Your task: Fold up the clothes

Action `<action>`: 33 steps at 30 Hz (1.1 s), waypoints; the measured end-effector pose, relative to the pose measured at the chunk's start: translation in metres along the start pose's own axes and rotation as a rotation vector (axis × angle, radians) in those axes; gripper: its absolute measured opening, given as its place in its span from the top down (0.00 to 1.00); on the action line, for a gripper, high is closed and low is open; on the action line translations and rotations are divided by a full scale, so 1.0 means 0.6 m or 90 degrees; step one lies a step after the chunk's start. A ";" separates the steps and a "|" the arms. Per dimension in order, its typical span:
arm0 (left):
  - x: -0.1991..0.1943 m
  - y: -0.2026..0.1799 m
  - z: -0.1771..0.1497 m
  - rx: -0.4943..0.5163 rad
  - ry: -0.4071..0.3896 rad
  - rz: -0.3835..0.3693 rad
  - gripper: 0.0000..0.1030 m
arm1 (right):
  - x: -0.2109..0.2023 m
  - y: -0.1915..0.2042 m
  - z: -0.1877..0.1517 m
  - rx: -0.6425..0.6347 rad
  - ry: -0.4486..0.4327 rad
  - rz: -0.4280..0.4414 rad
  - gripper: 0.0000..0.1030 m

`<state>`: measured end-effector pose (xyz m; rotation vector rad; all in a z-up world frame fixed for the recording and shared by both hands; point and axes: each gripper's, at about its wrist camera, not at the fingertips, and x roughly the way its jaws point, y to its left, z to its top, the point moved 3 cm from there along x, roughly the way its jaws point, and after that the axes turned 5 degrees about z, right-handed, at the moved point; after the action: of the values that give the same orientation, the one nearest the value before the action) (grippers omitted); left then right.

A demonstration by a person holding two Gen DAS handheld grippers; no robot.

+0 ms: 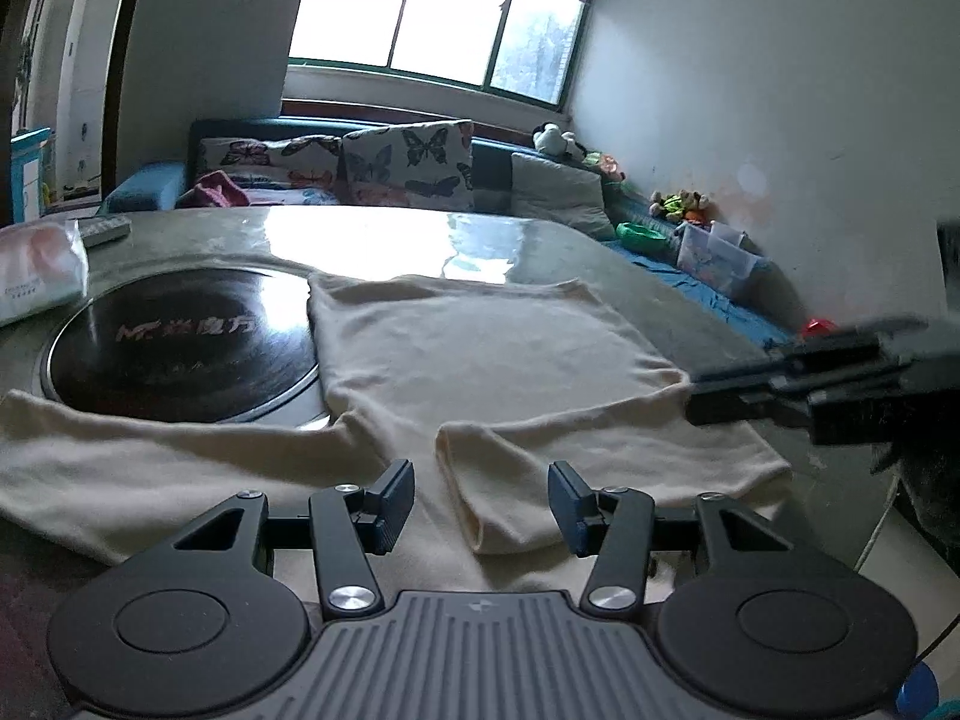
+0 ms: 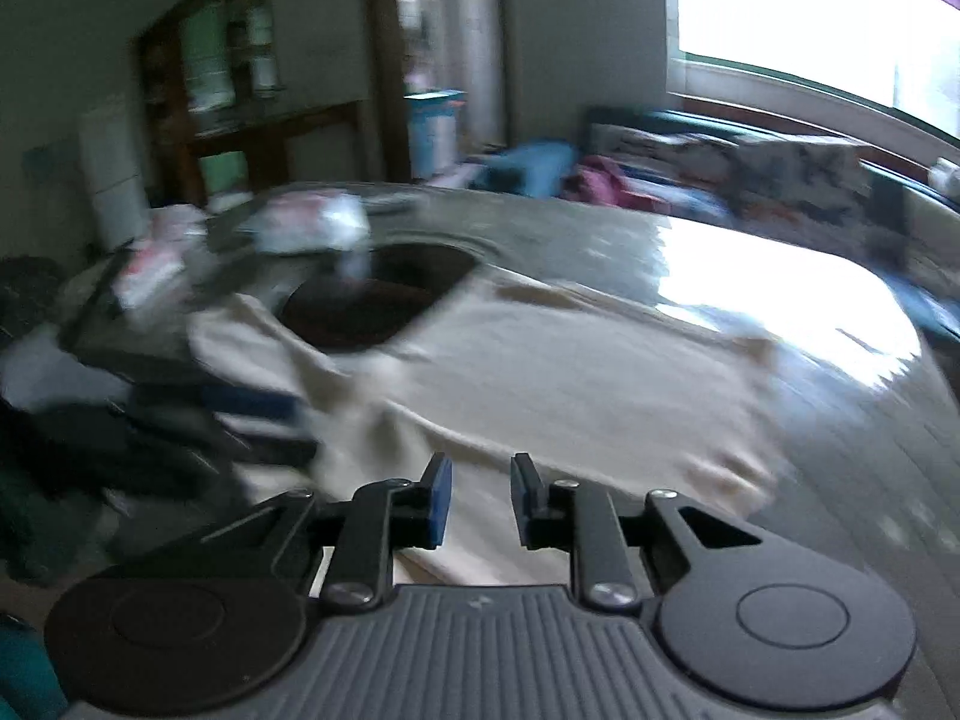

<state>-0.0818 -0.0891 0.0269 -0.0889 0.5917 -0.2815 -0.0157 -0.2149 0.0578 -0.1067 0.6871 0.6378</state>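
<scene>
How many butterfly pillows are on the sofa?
2. One butterfly pillow lies at the sofa's left end, behind a pink cloth. The other stands just right of it, beside a plain grey cushion. More may be hidden behind the table.

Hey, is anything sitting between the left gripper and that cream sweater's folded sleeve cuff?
Nothing visible does. The left gripper hangs open right above the cream sweater, and the sleeve cuff lies between its fingers with no object in between.
</scene>
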 end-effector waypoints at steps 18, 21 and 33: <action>0.049 -0.040 -0.008 0.071 0.029 0.039 0.95 | -0.015 -0.154 -0.065 0.182 -0.053 -0.069 0.79; 0.039 -0.039 -0.002 0.067 0.015 0.052 0.96 | 0.006 -0.157 -0.054 0.172 -0.058 -0.071 0.79; 0.017 -0.018 0.003 0.040 0.015 0.073 0.90 | 0.002 -0.122 -0.045 0.081 -0.053 -0.083 0.75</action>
<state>-0.0757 -0.1025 0.0246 0.0089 0.6093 -0.1903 0.0126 -0.2810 0.0281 -0.0062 0.6330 0.4692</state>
